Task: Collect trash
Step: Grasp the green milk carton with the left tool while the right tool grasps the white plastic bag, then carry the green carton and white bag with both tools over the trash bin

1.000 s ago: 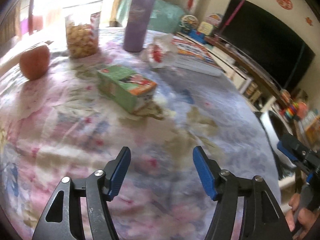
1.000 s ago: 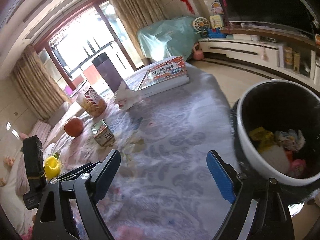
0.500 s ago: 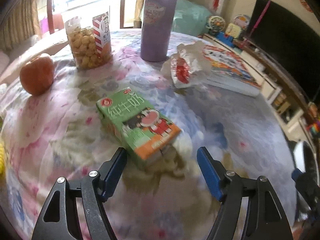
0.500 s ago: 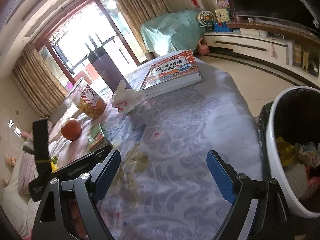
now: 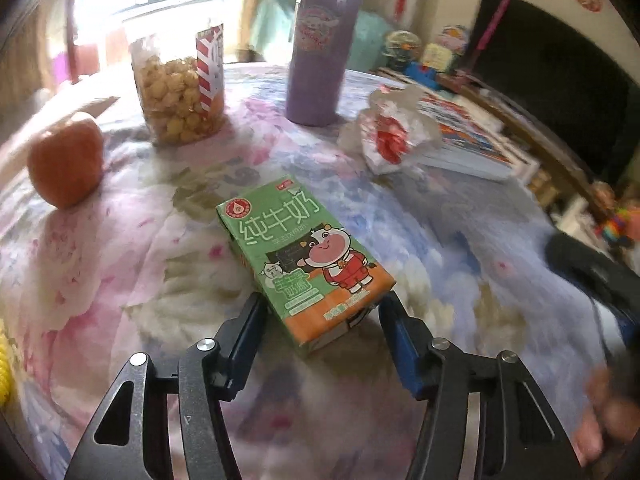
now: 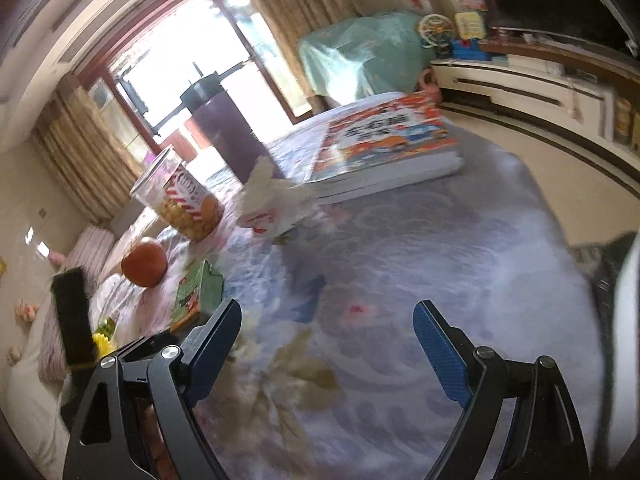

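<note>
A green and orange milk carton (image 5: 304,260) lies flat on the flowered tablecloth (image 5: 120,264). My left gripper (image 5: 322,322) is open, its blue pads on either side of the carton's near end, not pressing it. A crumpled white and red wrapper (image 5: 390,136) lies further back by the books. My right gripper (image 6: 326,334) is open and empty above the cloth. The carton (image 6: 198,294) and the wrapper (image 6: 272,204) show at its left. The white rim of the trash bin (image 6: 626,320) shows at the right edge.
An apple (image 5: 66,160), a clear jar of snacks (image 5: 180,92) and a purple flask (image 5: 320,40) stand at the back of the table. A stack of books (image 6: 384,152) lies at the far right. A TV cabinet (image 6: 540,84) stands beyond.
My left gripper has moved forward until its open fingers straddle the carton's near end. My right gripper has swung left, away from the bin, so only the bin's rim shows.
</note>
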The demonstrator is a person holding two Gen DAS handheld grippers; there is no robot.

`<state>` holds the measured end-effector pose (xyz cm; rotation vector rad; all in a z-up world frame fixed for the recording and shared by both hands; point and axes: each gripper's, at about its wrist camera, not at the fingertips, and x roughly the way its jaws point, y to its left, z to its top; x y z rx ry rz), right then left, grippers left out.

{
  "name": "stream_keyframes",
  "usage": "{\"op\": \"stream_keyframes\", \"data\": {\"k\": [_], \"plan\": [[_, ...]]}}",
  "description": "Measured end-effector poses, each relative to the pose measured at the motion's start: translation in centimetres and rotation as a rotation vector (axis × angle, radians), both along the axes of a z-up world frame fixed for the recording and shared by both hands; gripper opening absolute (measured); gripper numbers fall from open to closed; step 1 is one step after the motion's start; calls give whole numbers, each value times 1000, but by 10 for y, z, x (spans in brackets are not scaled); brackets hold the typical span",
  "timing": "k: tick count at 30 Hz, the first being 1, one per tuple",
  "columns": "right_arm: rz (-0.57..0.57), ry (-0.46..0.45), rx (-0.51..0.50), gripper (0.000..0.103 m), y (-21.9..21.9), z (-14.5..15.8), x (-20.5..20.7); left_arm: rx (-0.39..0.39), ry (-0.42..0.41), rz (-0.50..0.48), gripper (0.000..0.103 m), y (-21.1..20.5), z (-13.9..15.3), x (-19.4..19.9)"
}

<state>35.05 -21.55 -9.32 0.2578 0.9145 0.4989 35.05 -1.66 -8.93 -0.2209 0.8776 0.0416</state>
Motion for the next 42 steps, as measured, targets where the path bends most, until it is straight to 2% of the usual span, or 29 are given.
{"op": "stream_keyframes", "data": {"k": [3,6,9,13,19,20,21,22,23,24,32,34,35,42], "plan": [[40,-6,-18,89,23,-5,11,1,-5,-46,56,14,2,-17],[59,-4,-31,89,43,-10,24,5,-17,-25,56,31,3,-28],[64,-8,-41,89,61,-15,38,-29,-37,6,57,40,1,-37],[55,-26,-45,89,77,-18,55,-10,-52,29,57,39,1,-40],[30,-55,-58,87,99,-22,78,-25,-47,25,63,38,1,-40],[26,-62,-64,80,102,-23,80,-25,-48,28,64,38,1,-40],[23,-64,-71,62,103,-24,81,-23,-48,31,65,38,1,-40],[20,-55,-78,50,103,-26,82,-20,-47,35,66,38,1,-40],[18,-38,-77,31,102,-28,82,-16,-44,38,68,38,0,-39],[14,-31,-67,24,101,-28,81,-13,-41,42,70,38,0,-39],[-11,-48,13,23,57,-6,20,52,-14,87,76,30,1,-32],[-15,-48,23,23,45,-1,1,53,-17,87,68,29,1,-30],[-15,-48,27,23,38,1,-10,48,-20,83,58,29,0,-30],[-35,-59,26,23,0,15,-66,13,-55,48,55,24,5,-42]]}}
